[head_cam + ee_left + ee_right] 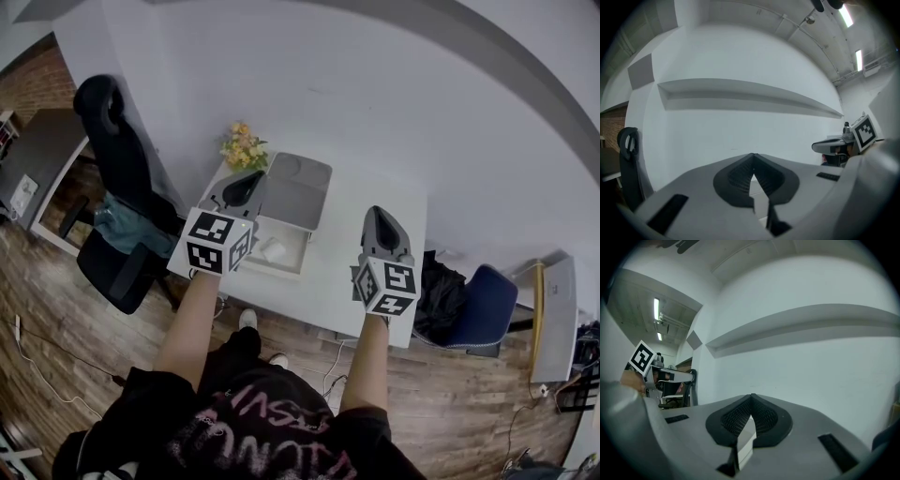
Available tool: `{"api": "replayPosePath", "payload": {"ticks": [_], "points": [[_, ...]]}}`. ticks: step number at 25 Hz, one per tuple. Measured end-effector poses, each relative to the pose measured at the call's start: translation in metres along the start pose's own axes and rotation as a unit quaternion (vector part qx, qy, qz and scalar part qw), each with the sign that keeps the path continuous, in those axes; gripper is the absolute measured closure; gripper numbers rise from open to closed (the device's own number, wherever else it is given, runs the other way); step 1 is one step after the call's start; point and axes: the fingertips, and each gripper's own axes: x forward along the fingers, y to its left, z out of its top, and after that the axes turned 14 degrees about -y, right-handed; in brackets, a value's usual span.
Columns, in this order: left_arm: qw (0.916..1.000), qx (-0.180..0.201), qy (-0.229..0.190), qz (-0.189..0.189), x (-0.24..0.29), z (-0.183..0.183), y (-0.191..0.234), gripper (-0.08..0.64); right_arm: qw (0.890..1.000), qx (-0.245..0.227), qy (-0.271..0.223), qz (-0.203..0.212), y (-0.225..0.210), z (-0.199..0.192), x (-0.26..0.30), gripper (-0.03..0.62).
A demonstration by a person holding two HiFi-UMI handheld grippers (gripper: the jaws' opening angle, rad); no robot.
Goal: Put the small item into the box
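The left tool (752,157) is sitting with its jaws together on nothing, and the right tool (751,397) is doing the same. Both gripper views are facing only the bare wall, and each is catching the other tool's marker cube at its edge. Only the head view is showing the worktop (347,272), where the small white item (274,249) is lying in the open box (298,251) near flowers (244,146). Both bare forearms are reaching forward side by side, holding the tools above the worktop, the left over the box.
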Motion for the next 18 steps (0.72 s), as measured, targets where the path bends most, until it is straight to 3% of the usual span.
{"api": "replayPosePath", "payload": {"ticks": [18], "points": [[1.0, -0.004, -0.004, 0.007, 0.0029, 0.0006, 0.002, 0.559, 1.0, 0.001, -0.002, 0.008, -0.0021, 0.0011, 0.005, 0.586]]}}
